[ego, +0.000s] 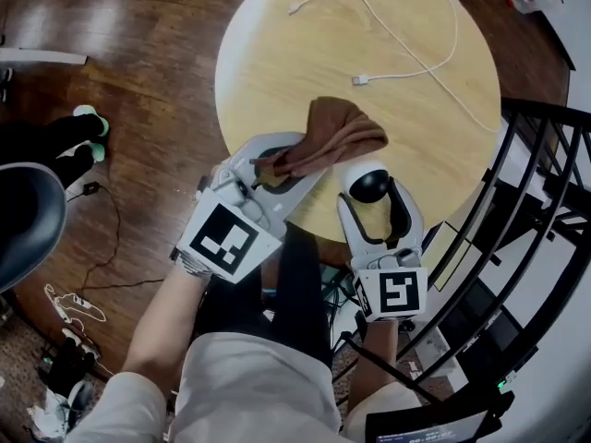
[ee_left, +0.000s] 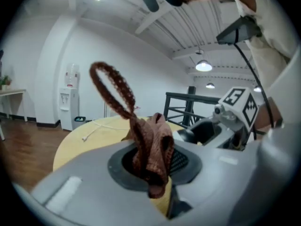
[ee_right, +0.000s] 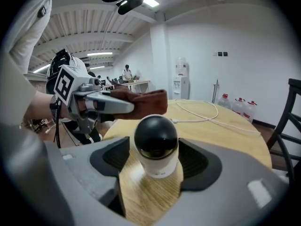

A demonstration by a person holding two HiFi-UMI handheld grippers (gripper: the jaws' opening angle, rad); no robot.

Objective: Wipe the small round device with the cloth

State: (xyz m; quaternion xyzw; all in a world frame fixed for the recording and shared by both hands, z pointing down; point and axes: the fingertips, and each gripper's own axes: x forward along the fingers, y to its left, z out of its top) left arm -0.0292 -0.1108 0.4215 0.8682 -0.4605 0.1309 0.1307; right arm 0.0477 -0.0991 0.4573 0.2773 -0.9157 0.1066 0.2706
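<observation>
Your right fingers [ee_right: 207,161] are clamped on the small round device [ee_right: 156,142], which stands at the near edge of the surface [ego: 277,53]. It looks light, hard and slippery, so hold its white body. Your left fingers [ee_left: 84,182] pinch the soft, limp cloth [ee_left: 150,149].

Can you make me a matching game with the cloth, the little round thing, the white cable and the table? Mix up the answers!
1 cloth
2 small round device
3 white cable
4 table

A lying loose on the table
B round, pale wood
C pinched in the left hand-held gripper
D between the right hand-held gripper's jaws

Pairs: 1-C, 2-D, 3-A, 4-B
</observation>
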